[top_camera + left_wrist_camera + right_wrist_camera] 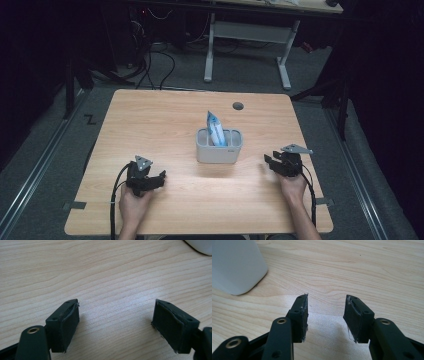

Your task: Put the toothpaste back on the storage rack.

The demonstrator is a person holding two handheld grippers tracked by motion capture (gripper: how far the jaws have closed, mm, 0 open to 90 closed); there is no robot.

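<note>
A small white bin (219,146) stands near the middle of the wooden table (150,115), with a blue and white packet (215,128) sticking up out of it. My left gripper (159,178) rests low over the table to the bin's lower left; its jaws stand wide apart with only bare wood between them (116,318). To the bin's right, my right gripper (268,162) is held by a hand close to the tabletop, jaws apart and empty (326,315). The bin's white wall (235,265) shows at the upper left of the right gripper view, and its corner (200,245) in the left gripper view.
A round grommet hole (238,106) sits in the table's far side. Beyond the table stands a white-legged desk frame (247,45) with cables on the floor. Dark surroundings flank both sides.
</note>
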